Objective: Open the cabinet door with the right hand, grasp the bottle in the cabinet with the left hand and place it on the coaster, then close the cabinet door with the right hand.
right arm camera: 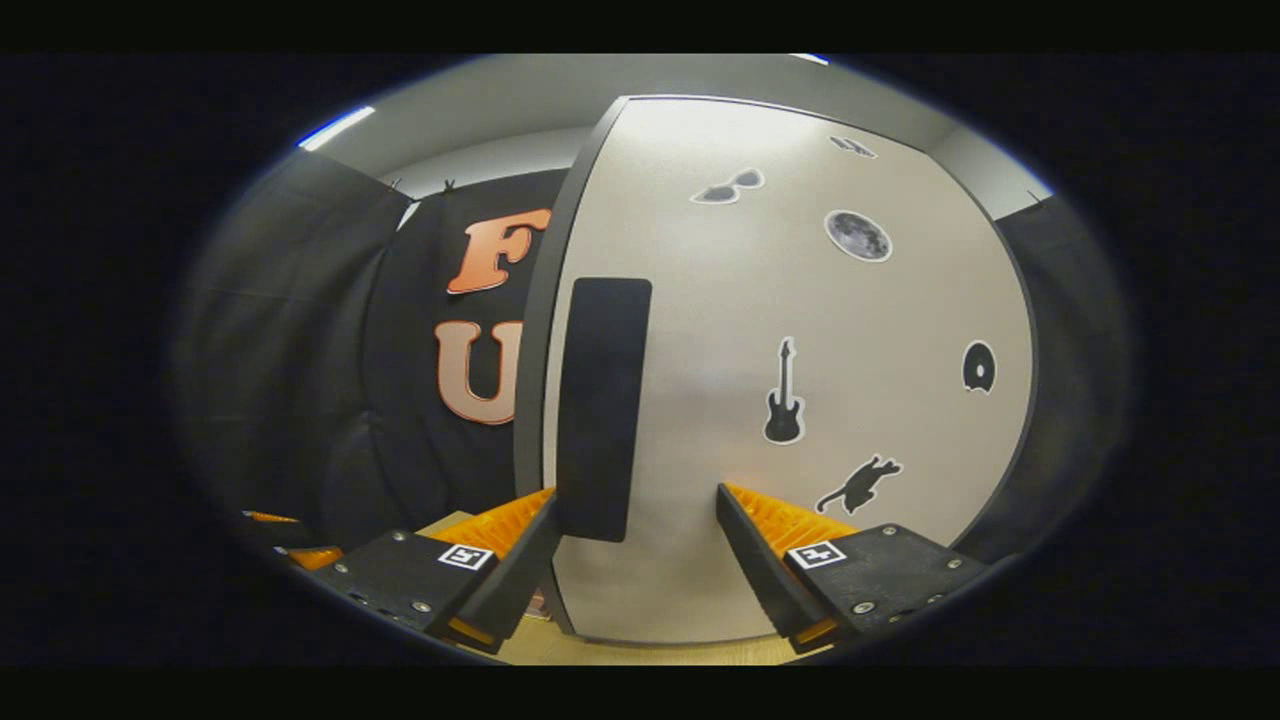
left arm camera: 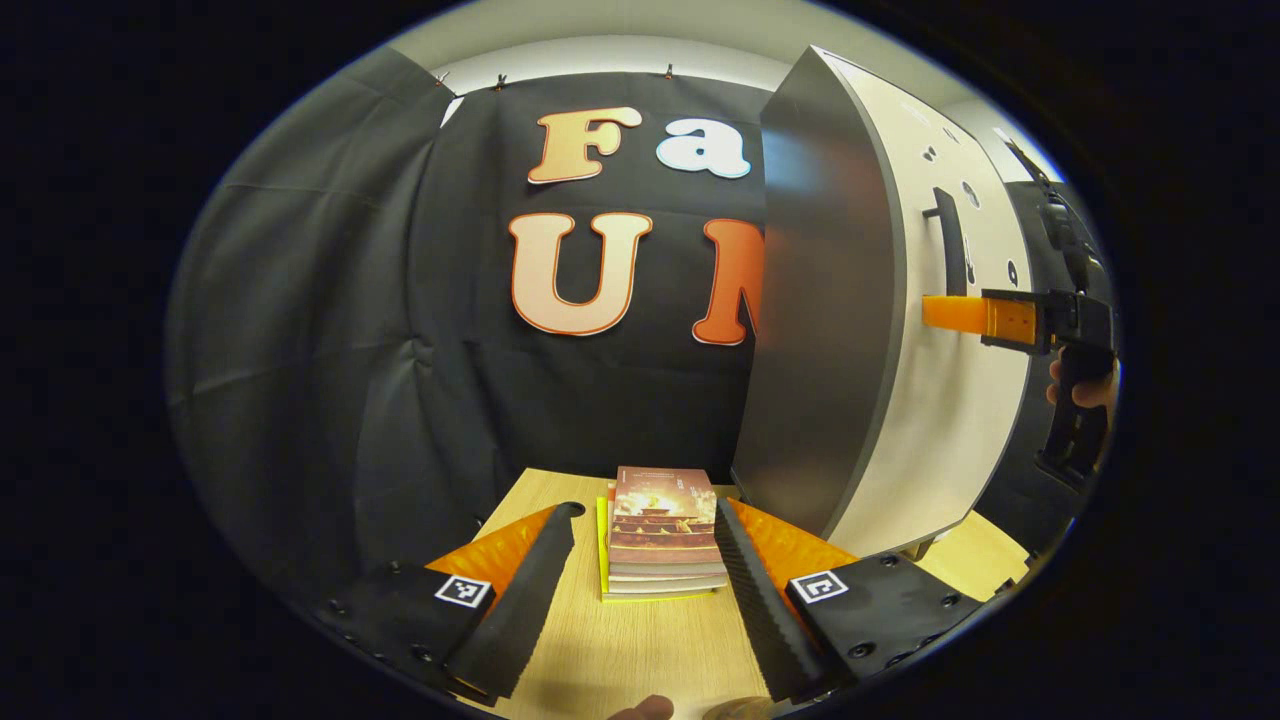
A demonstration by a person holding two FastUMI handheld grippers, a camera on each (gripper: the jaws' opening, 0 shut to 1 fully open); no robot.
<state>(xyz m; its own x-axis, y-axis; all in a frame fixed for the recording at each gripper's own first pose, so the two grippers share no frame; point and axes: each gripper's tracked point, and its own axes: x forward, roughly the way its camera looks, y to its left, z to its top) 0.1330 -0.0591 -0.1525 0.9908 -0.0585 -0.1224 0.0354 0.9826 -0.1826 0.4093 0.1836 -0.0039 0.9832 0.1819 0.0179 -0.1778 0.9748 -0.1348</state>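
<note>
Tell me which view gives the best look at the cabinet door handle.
The right gripper view. The handle stands large and near, a dark upright bar on the pale door, just ahead of the open right claw. The left gripper view shows the handle small and from the side, far off, above the right claw.

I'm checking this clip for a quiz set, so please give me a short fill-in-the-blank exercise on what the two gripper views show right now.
1. In the left gripper view, a stack of ____ lies on the wooden table ahead of the left gripper.
2. The jaws of the right gripper stand ____, with the door handle between them.
3. The cabinet door carries dark stickers, one shaped like a ____ and one like a cat.

Missing words: books; open; guitar
</note>
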